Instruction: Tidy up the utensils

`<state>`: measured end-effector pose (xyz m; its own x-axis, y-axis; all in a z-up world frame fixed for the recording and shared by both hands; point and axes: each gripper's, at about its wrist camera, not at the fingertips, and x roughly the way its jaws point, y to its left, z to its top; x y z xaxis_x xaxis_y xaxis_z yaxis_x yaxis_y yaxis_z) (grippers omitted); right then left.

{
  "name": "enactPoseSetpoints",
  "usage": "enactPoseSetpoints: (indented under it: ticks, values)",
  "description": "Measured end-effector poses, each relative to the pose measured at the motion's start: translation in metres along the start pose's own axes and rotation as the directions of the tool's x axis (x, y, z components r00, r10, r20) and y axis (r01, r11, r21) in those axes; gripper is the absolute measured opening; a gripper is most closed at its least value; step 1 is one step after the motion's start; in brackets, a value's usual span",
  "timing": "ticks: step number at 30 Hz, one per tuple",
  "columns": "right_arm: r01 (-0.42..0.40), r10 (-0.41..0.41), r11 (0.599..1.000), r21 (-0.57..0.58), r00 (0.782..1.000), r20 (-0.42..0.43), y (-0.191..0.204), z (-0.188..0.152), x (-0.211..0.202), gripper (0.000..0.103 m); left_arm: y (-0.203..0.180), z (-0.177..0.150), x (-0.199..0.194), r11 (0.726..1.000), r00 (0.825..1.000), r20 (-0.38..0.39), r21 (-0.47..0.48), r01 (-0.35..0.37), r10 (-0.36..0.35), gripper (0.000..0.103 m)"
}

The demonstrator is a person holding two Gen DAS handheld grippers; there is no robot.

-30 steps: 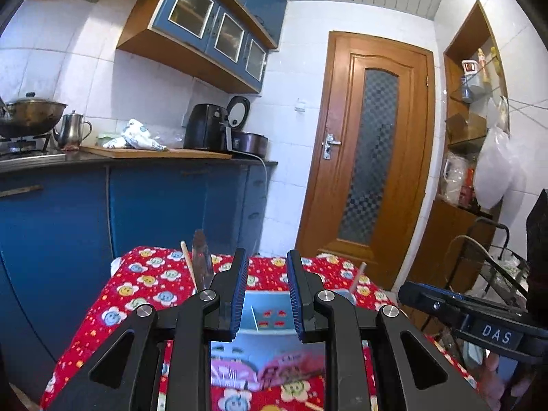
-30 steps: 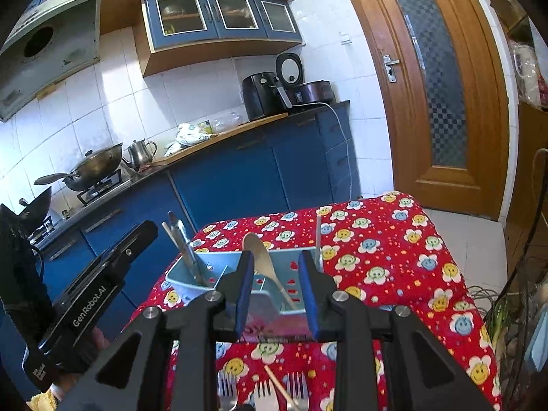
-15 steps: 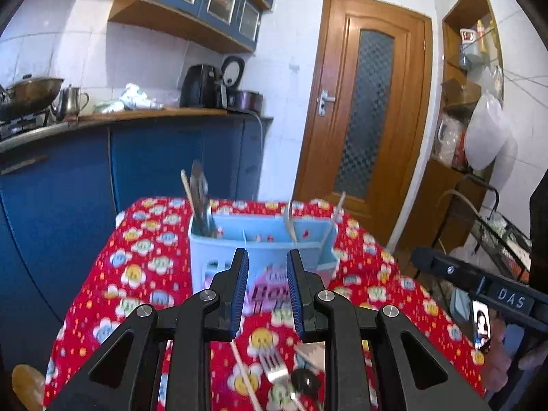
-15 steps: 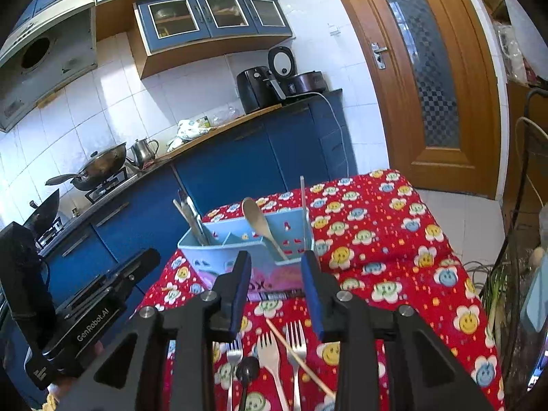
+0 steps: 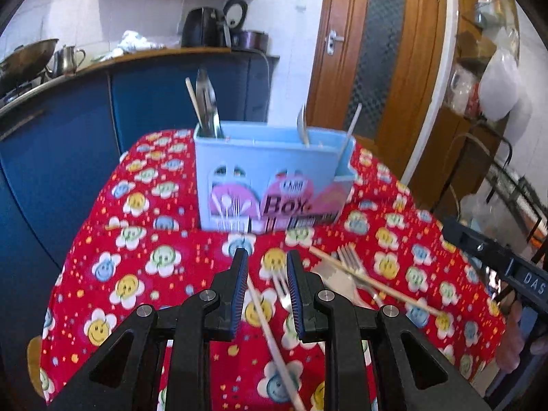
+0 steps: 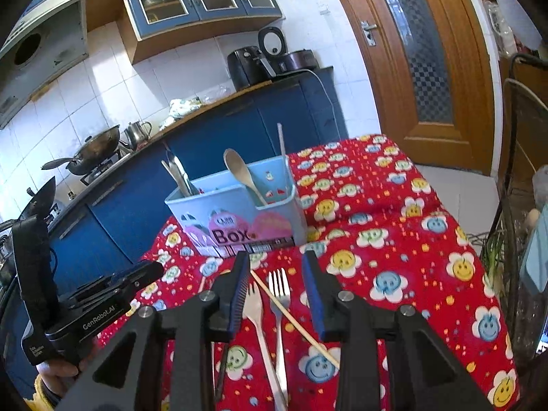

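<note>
Both tongs, left tongs (image 5: 264, 263) and right tongs (image 6: 275, 267), gape empty before the caddy (image 6: 236, 212) lettered "Box".

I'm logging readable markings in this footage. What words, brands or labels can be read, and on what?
"Box": front sticker of the blue utensil box.
"GenRobot.AI": body of the left tool.
"DAS": side of the right tool.
Small print above "Box" and on the left tool's lower corner: too small to read.
</note>
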<state>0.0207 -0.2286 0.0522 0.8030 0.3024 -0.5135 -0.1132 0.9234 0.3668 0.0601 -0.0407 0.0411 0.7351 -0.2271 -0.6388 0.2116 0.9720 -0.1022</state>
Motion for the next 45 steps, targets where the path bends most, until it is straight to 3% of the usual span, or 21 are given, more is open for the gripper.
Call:
enactPoseSetpoints:
  ticks: [11, 22, 33, 35, 37, 41, 45]
  values:
    - [0.016, -0.014, 0.999, 0.047, 0.999, -0.045, -0.024, -0.016, 0.007, 0.036, 0.005, -0.013, 0.026, 0.999, 0.99, -0.137, -0.012, -0.029, 0.027, 0.023]
    - [0.007, -0.002, 0.996, 0.086, 0.998, -0.068, -0.039, -0.022, 0.012, 0.037, 0.008, -0.021, 0.051, 0.999, 0.966, -0.26, -0.041, -0.024, 0.012, 0.023]
    - [0.006, 0.002, 0.995, 0.101, 0.997, -0.078, -0.043, -0.024, 0.015, 0.037, 0.01, -0.006, 0.078, 1.0, 0.934, -0.357, -0.022, 0.001, -0.009, 0.023]
    - [0.003, 0.005, 0.995, 0.103, 0.997, -0.081, -0.043, -0.024, 0.015, 0.037, 0.01, -0.003, 0.081, 1.0, 0.928, -0.372, -0.018, -0.004, -0.003, 0.018]
    - [0.001, 0.007, 0.995, 0.104, 0.996, -0.084, -0.042, -0.025, 0.016, 0.037, 0.01, -0.002, 0.083, 1.0, 0.929, -0.37, -0.008, -0.013, 0.009, 0.011]
    - [0.003, 0.005, 0.996, 0.09, 0.996, -0.091, -0.039, -0.024, 0.017, 0.037, 0.017, -0.005, 0.079, 0.999, 0.937, -0.35, -0.039, -0.012, -0.002, 0.006]
    - [0.005, 0.002, 0.998, 0.065, 0.994, -0.106, -0.033, -0.023, 0.02, 0.037, 0.029, -0.008, 0.075, 0.993, 0.946, -0.32, -0.119, 0.017, -0.054, 0.004]
